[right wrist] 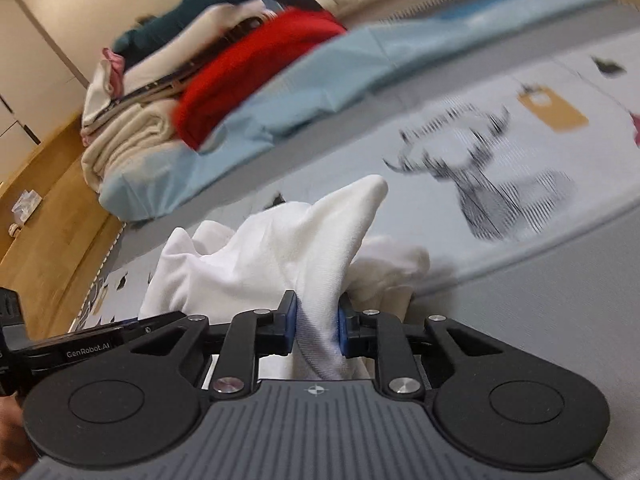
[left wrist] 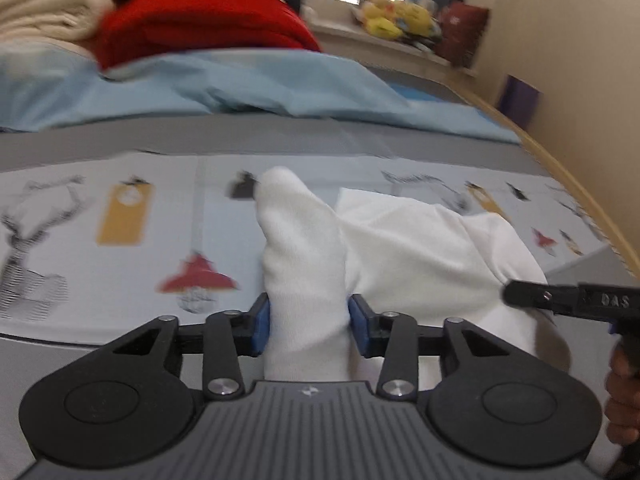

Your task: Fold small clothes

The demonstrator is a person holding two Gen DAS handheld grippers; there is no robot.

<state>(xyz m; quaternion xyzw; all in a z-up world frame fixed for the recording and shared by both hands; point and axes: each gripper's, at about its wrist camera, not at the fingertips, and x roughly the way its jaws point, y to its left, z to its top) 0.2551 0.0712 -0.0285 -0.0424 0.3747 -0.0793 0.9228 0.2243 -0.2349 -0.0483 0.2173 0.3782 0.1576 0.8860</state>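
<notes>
Two tongs, one white garment between them, and I have it gathered off the bed rather than lying flat.

From the left wrist, my left tongs (left wrist: 308,326) are clenched on a bunched ridge of the white garment (left wrist: 420,240), the blue pads (left wrist: 261,326) pressing in from both sides. The cloth rises in a peak ahead of the jaws and spreads rightward over the patterned bedsheet (left wrist: 120,240). The right tongs (left wrist: 516,294) come in from the right edge, their tip against the far side of the same cloth, with a hand (left wrist: 622,396) behind them. A red folded garment (left wrist: 200,28) and a cream stack sit well apart at the head of the bed, on a pale blue sheet.

From the right wrist, my right tongs (right wrist: 318,330) are likewise clamped on a narrower fold of the white garment (right wrist: 260,256), which humps up in front and trails down to the bedsheet (right wrist: 500,184). The left tongs show only as a black arm at the lower left edge.

To do this step well, I judge I should draw the two grips apart so the cloth goes taut and shows its shape, then lay it flat on the printed sheet before making any fold. Both grips hold bunched fabric, so I cannot tell which edges I have; a wad folded as it is would come out lumpy.
</notes>
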